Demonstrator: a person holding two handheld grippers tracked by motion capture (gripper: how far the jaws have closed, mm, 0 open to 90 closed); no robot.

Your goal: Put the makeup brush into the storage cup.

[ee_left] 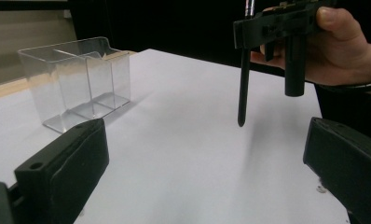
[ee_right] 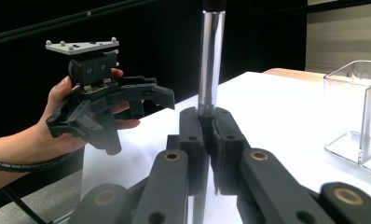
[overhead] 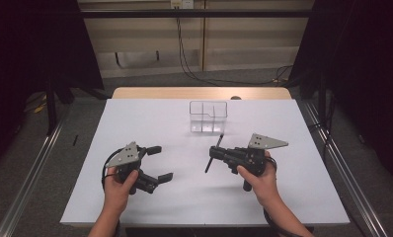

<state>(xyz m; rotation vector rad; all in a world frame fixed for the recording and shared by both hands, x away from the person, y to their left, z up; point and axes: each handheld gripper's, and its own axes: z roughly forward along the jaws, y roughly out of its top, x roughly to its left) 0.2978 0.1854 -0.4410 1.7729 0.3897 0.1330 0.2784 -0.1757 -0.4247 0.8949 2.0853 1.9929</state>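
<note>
A slim pen point(overhead: 208, 165) with a black lower half and a silver barrel point(ee_right: 210, 60) is clamped crosswise in my right gripper point(overhead: 215, 154), which is shut on it right of the table's middle. In the left gripper view the pen point(ee_left: 242, 88) hangs point down, its tip just above the white table point(overhead: 184, 202). My left gripper point(overhead: 162, 163) is at the front left, jaws open and nothing between them point(ee_left: 204, 177). Behind the pen stands a clear plastic box point(overhead: 208, 116) with dividers, and nothing is inside it point(ee_left: 76, 79).
The white sheet covers the table up to a wooden strip point(overhead: 199, 93) at the far edge. Dark curtains flank both sides, and cables run over the floor behind. In the right gripper view the clear box point(ee_right: 360, 112) stands close on the right.
</note>
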